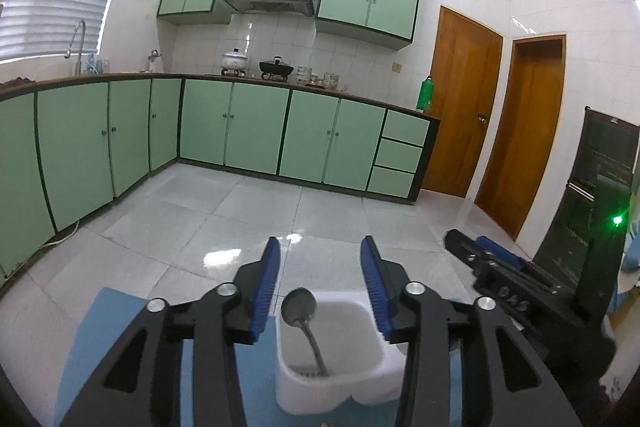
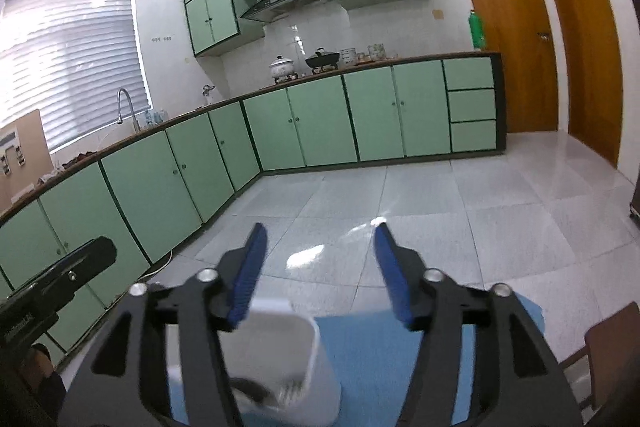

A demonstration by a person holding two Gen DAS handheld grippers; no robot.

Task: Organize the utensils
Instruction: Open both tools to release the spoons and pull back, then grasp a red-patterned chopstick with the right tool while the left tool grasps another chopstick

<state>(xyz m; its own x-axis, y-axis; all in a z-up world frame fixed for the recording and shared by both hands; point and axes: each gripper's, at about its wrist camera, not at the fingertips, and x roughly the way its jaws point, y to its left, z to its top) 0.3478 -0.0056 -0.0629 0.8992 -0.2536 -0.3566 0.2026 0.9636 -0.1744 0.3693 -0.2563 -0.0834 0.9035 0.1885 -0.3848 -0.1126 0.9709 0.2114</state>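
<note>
A white utensil holder [image 1: 332, 355] stands on a blue mat [image 1: 100, 339]. A metal spoon [image 1: 300, 309] stands in it, bowl up, leaning on the rear left rim. My left gripper [image 1: 320, 247] is open and empty, fingers above and on either side of the holder. My right gripper [image 2: 320, 233] is open and empty too. It also shows at the right of the left wrist view [image 1: 480, 247]. In the right wrist view the holder [image 2: 280, 359] is blurred, below the left finger, on the mat [image 2: 380, 355].
Green floor cabinets [image 1: 240, 127] run along the far walls, with pots [image 1: 276, 67] on the counter. Two wooden doors [image 1: 460, 99] are at the right. A dark cabinet [image 1: 600, 195] stands at the far right. A wooden chair edge [image 2: 616, 339] is beside the mat.
</note>
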